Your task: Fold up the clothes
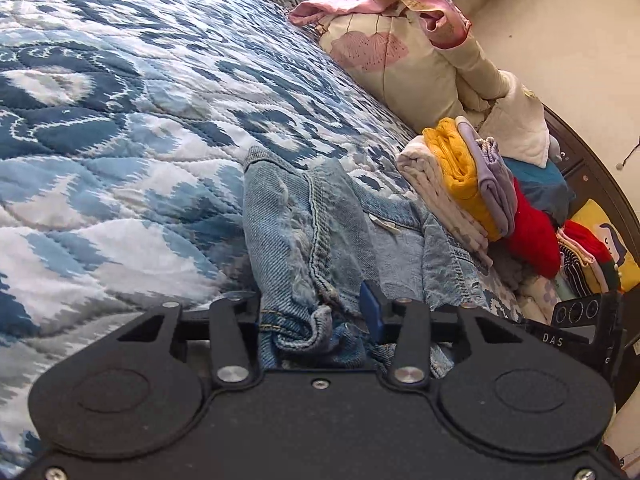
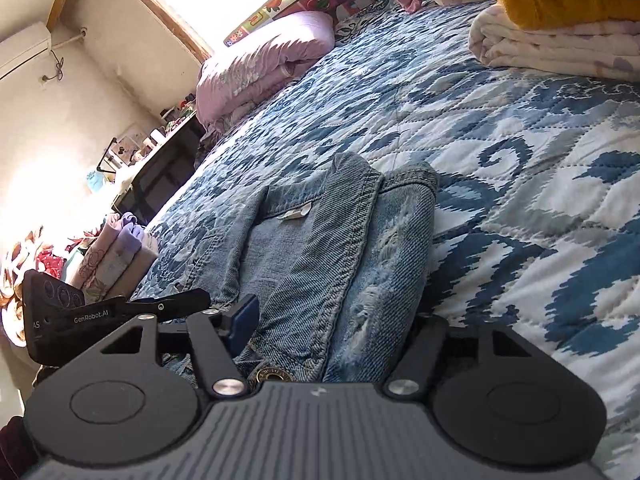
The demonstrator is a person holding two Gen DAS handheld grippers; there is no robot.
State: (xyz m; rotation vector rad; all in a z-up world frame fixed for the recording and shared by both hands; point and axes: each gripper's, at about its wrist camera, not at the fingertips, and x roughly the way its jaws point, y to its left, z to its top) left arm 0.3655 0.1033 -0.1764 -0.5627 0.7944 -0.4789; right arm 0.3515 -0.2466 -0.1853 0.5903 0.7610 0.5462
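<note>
A wide bed with a blue and white quilt (image 1: 120,120) fills both views. On it lies a light blue denim jacket (image 1: 320,232), partly folded, with its long axis running from the grippers toward the far side of the bed; the collar and a small white label are at the far end. In the left wrist view a stack of folded clothes (image 1: 460,184) sits just to the right of the jacket, and a cream pillow (image 1: 400,60) lies farther away. The left gripper (image 1: 316,312) pinches the near denim edge between its fingers, which are fairly spread by thick cloth. The right gripper (image 2: 332,332) also holds bunched denim, near a brass button (image 2: 274,376).
</note>
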